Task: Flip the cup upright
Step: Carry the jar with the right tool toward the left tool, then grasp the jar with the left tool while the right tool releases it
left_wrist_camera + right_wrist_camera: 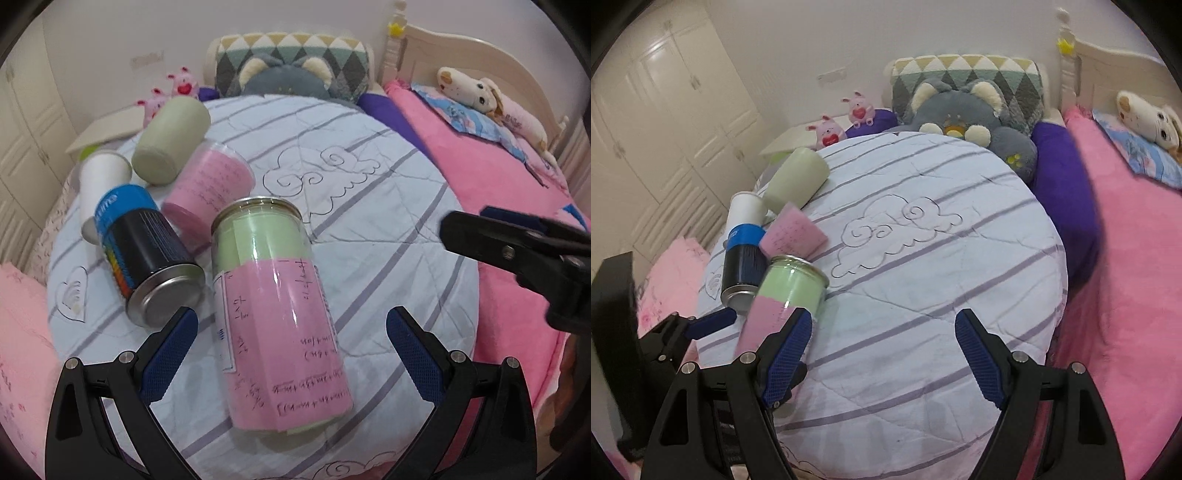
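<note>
Several cups lie on their sides on a round striped cushion (pixel 369 229). Nearest is a clear cup lined with pink and green paper (pixel 280 317), its metal-rimmed mouth pointing away; it also shows in the right wrist view (pixel 786 295). My left gripper (pixel 291 354) is open, its fingers on either side of this cup's lower half, not touching. My right gripper (pixel 882 350) is open and empty over the cushion, to the right of that cup; it shows at the right edge of the left wrist view (pixel 491 243).
Beside the cup lie a blue-black can (pixel 147 254), a white cup (pixel 103 184), a pale green cup (pixel 170 144) and a pink-lined clear cup (pixel 210 184). Plush toys (pixel 284 79) and a pillow sit behind. A pink bed (pixel 498 177) lies right; a wardrobe (pixel 665 129) stands left.
</note>
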The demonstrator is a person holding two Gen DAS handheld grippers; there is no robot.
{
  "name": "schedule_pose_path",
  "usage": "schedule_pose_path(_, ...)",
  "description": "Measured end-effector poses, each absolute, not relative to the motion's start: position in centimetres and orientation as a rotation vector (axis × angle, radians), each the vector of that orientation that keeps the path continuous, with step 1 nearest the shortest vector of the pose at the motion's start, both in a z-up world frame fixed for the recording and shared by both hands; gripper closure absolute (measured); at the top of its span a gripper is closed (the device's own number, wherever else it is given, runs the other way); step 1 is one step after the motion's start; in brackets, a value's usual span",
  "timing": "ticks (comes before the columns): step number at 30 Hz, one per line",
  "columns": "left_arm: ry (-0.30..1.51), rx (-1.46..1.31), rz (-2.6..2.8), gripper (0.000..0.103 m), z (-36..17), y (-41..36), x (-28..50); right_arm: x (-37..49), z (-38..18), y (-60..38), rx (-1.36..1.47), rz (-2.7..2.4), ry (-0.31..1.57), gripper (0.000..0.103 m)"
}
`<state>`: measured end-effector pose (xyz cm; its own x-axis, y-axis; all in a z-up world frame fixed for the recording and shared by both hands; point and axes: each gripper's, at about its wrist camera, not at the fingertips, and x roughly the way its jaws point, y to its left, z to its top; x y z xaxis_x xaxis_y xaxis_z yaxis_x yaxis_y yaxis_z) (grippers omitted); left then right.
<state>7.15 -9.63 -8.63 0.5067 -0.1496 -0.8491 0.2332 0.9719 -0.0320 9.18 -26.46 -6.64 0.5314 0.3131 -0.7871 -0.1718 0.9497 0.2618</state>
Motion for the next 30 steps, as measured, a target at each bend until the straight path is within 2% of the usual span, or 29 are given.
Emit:
schedule_pose_path(18, 1.149, 0.037, -0.133, 0.000, -10.7, -10.3, 11.3, 9.9, -8.9, -28.4, 0.190, 0.283, 0.998, 0.022)
schedule_pose_path(26, 1.147, 0.035, -0.130, 0.001, -10.9, -10.2, 11.9, 10.3, -9.3, -27.5, 0.174, 0.309, 1.009, 0.022)
schedule_pose_path(28, 1.134, 0.037, -0.138, 0.010, -10.7, -10.2, 11.8, 10.3, -9.2, -27.4, 0.172, 0.311, 1.007, 0.022)
schedule_pose_path(30, 1.137, 0.046, -0.142, 0.012, -10.7, -10.3, 11.9, 10.3, -9.1, -27.3, 0.171, 0.312, 1.006, 0.022)
